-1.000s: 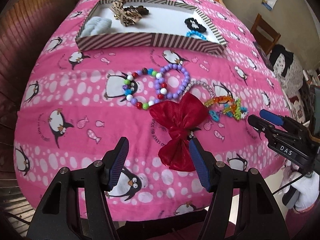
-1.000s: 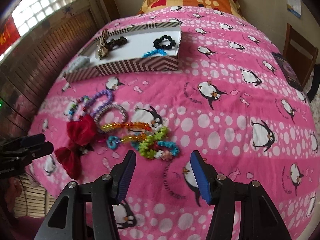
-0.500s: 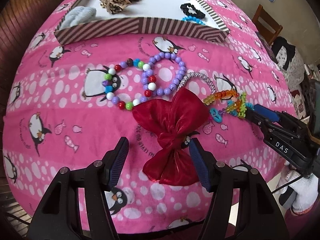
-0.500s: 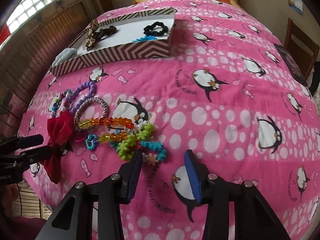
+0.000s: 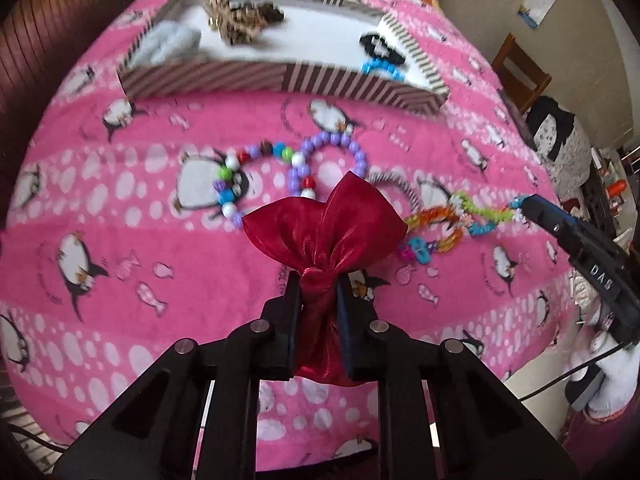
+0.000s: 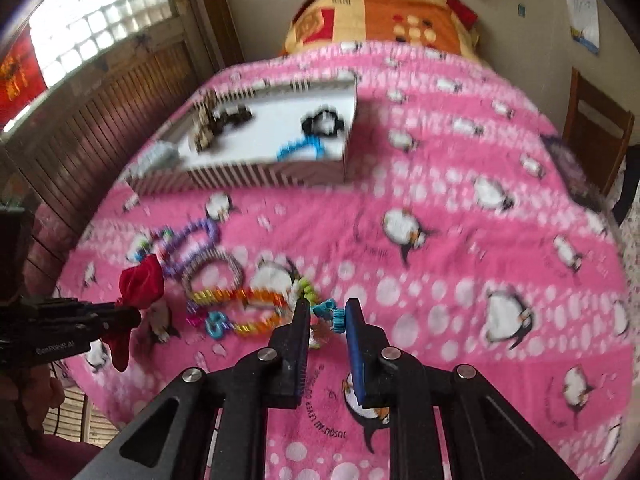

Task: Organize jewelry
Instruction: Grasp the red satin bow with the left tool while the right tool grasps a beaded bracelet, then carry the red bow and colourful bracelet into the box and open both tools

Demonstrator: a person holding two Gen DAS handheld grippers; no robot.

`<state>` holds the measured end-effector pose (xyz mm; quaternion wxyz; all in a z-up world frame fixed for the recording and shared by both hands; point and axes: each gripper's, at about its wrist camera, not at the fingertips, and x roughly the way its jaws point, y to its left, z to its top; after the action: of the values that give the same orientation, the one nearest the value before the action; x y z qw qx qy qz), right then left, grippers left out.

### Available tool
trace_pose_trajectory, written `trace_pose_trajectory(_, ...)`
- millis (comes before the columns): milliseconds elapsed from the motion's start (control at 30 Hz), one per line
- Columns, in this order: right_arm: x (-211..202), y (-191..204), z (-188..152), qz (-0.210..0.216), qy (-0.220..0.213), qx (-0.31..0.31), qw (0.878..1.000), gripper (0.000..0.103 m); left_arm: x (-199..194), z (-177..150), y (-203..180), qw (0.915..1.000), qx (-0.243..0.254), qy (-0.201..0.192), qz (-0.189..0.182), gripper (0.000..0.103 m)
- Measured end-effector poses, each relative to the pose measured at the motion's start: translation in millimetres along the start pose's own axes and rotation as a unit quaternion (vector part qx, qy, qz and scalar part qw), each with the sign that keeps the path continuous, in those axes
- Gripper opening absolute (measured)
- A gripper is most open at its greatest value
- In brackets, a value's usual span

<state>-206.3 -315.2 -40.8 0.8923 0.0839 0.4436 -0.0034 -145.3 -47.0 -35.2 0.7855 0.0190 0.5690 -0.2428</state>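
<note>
My left gripper [image 5: 317,292] is shut on the knot of a red satin bow [image 5: 326,226] and holds it just above the pink penguin blanket [image 5: 120,240]; it also shows in the right wrist view [image 6: 140,280]. My right gripper [image 6: 327,314] is closed on a green and turquoise beaded bracelet [image 6: 334,314], its far end seen in the left wrist view [image 5: 486,212]. A purple bead bracelet [image 5: 332,160], a multicolour bead bracelet [image 5: 240,176], a silver bangle [image 6: 214,270] and an orange bead chain [image 6: 240,300] lie on the blanket.
A striped open box [image 5: 280,76] sits further back, holding a leopard bow [image 5: 236,20], a grey piece [image 5: 168,42], a black scrunchie [image 5: 378,46] and a blue bracelet [image 5: 384,66]. A wooden chair [image 6: 596,132] stands at the right of the bed.
Both grippers have closed: the left on the red bow, the right on the green and turquoise bracelet. Both have lifted slightly; the views are motion-blurred.
</note>
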Motion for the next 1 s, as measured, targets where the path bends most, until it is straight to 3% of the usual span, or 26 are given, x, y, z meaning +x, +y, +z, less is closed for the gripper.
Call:
trace_pose_trajectory(433,-35,19,45,0.001,-0.051,-0.031,0.998,0.017,-52,26,12,0.9968,0.003,-0.071,0.035,0.015)
trace_pose_trajectory(1000,-9,53,113,0.023,-0.052,-0.079,0.995,0.017,-62,89,42,0.9876,-0.011,-0.119,0.102,0.015)
